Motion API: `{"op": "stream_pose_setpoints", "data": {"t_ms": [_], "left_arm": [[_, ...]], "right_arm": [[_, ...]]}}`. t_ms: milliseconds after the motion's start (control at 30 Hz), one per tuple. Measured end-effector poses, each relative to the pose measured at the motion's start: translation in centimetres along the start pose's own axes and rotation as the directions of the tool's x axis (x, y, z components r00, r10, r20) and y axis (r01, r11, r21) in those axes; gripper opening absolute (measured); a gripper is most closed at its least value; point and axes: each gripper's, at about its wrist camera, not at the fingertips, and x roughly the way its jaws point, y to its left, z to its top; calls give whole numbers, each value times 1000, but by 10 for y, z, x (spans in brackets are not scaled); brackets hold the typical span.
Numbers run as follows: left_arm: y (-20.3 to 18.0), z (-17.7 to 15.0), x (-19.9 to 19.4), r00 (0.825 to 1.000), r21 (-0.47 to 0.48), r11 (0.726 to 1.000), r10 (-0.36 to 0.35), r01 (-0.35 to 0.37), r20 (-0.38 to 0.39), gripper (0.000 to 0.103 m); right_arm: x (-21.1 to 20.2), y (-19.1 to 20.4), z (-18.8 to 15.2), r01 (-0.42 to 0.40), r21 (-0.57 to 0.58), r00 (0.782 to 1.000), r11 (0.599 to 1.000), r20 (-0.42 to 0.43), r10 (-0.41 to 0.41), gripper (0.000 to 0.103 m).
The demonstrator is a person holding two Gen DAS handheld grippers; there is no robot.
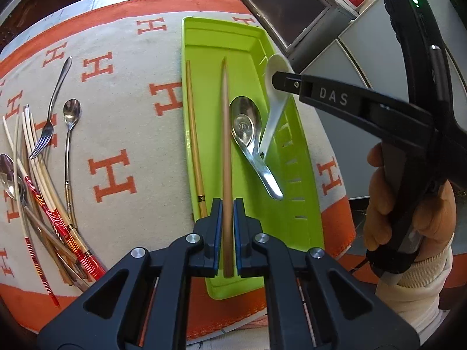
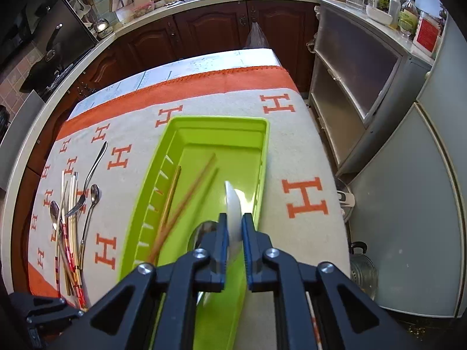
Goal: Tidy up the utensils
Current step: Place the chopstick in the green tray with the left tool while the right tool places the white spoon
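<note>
Bright daylight, soft shadows; glare on steel spoon (image 1: pixel 245 125); strong fisheye edge warp; right view motion-blurred.

The far half of the green tray (image 1: pixel 221 38) lies bare and open from above. Toward its near end two chopsticks (image 1: pixel 226 145) run lengthwise, and a metal spoon (image 1: pixel 248 134) and white spoon (image 1: pixel 274 108) crowd its right wall. Left of the tray, open cloth (image 1: pixel 131 110) separates it from the utensil pile (image 1: pixel 38 180).

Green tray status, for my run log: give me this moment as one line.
left gripper: shut on chopstick over green tray | right gripper: shut on white spoon | in tray: metal spoon, second chopstick
</note>
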Motion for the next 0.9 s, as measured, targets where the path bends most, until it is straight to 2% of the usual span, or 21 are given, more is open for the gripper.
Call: {"op": "stream_pose_setpoints", "data": {"t_ms": [233,600,900], "left_arm": [[10,-1,-3,1000,2,1000,15,-15,-1,6],[23,-10,-36,994,19,997,66,-68,88,6],[46,-20,-57,983,-37,993,116,-112,141,6]], "right_arm": [[-12,-4,-5,-48,38,998,998,34,47,15],[-41,-6,-38,-135,109,989,985,67,129,15],[-53,10,-57,-179,107,983,978,60,173,15]]}}
